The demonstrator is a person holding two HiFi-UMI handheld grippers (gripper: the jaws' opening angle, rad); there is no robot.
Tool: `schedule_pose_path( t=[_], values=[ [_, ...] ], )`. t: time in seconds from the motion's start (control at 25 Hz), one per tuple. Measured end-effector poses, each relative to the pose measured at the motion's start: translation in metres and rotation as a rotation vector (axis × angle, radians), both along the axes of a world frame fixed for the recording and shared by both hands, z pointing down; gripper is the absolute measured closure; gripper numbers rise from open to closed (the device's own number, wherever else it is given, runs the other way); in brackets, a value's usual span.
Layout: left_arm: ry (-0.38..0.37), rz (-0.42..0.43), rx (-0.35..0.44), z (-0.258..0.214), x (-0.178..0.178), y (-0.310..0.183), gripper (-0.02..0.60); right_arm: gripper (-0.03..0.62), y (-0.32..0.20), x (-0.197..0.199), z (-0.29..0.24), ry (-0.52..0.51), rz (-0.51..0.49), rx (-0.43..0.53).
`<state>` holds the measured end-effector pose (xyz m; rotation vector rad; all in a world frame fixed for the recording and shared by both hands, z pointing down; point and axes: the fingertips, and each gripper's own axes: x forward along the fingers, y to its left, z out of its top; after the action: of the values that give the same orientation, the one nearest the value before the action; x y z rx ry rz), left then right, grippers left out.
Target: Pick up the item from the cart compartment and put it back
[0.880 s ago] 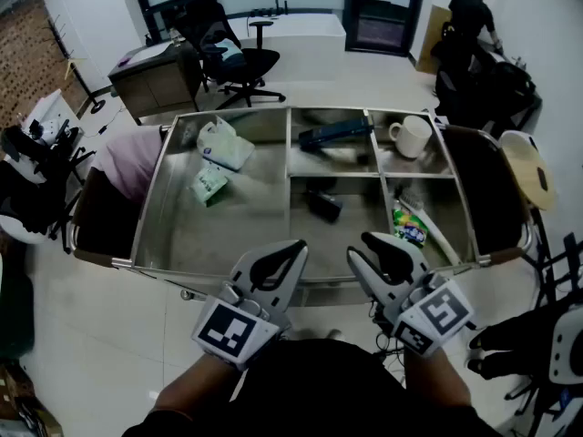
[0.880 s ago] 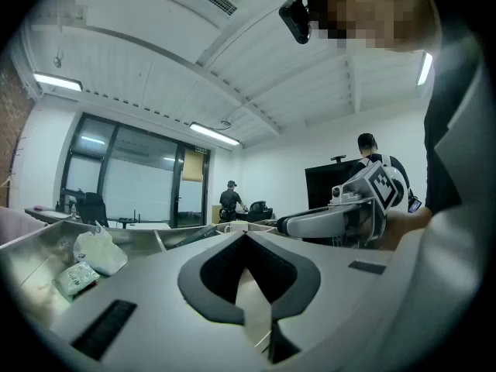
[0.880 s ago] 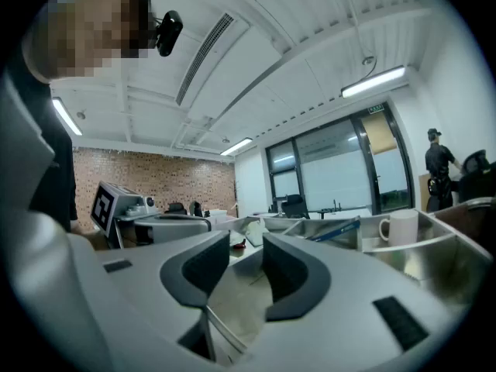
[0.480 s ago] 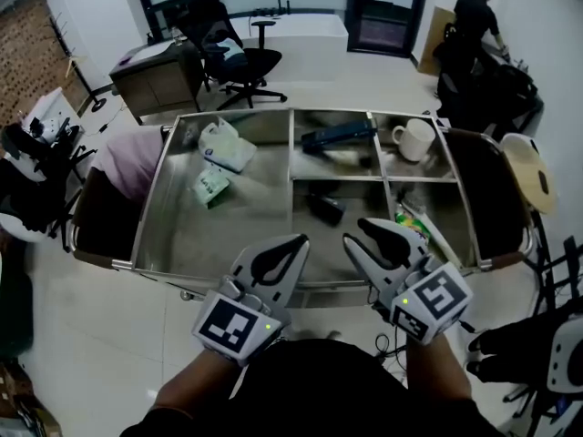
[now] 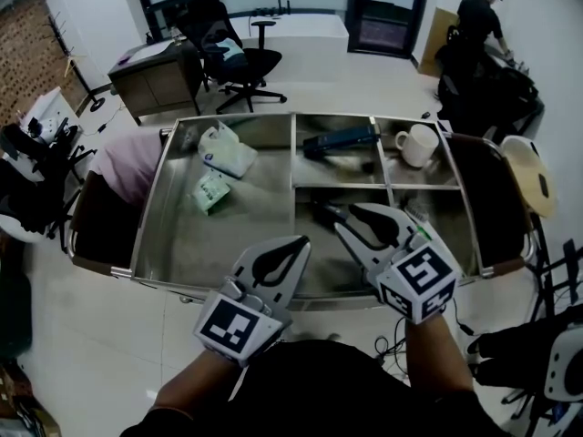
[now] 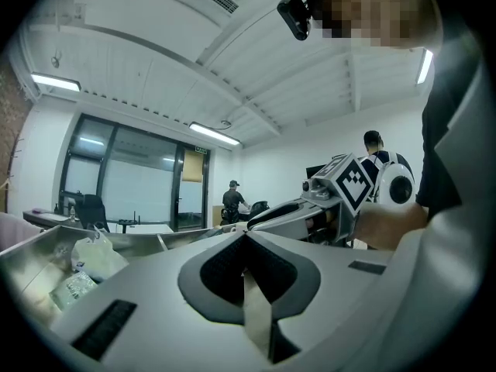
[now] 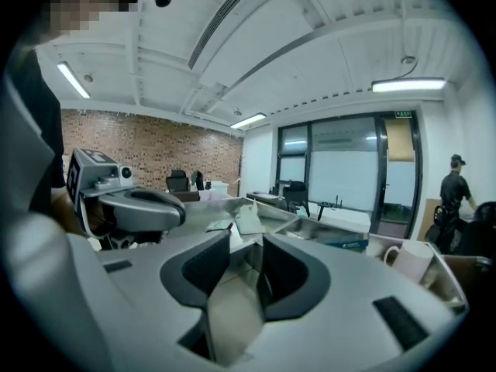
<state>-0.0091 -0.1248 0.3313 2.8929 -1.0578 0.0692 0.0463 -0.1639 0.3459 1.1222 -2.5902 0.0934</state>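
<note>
Left hand-held gripper (image 5: 293, 244): your left jaws are together with nothing between them. It points level over the near rim of the cart (image 5: 182, 244), in front of the big left compartment.
Right hand-held gripper (image 5: 351, 217): your right jaws stand apart and grip nothing; only bare steel shows through the gap. It tilts slightly down, reaching over the near middle compartment.
Dark item (image 5: 325, 210): it lies on the floor of the near middle compartment, just ahead of your right jaw tips and partly hidden by them. Whether a tip touches it cannot be told.
Left compartment: a white plastic bag (image 5: 226, 148) lies toward the far side, with a green packet (image 5: 209, 191) nearer you, apart from the bag.
Far middle compartment: a long dark blue box (image 5: 339, 140) lies slantwise.
Far right compartment: a white mug (image 5: 419, 144) sits with its handle turned toward the blue box.
Room: an office chair (image 5: 237, 57) stands beyond the cart, and a person (image 5: 478, 16) in dark clothes is at the far right.
</note>
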Motion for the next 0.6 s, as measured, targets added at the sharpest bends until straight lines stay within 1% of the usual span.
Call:
schedule_pose_path(
  t=[0.24,0.48,0.6],
  values=[
    [0.007,0.007,0.001,0.0,0.001,-0.007,0.581,0.439,-0.03,-0.008,0.024,0.059,-0.002,-0.074],
    [0.01,0.005,-0.004,0.0,-0.002,-0.014,0.581,0.439,-0.052,-0.013,0.057,0.198,-0.023,-0.142],
    [0.013,0.002,-0.003,-0.001,-0.003,-0.018,0.581,0.439,-0.058,-0.014,0.068,0.24,-0.028,-0.166]
  ],
)
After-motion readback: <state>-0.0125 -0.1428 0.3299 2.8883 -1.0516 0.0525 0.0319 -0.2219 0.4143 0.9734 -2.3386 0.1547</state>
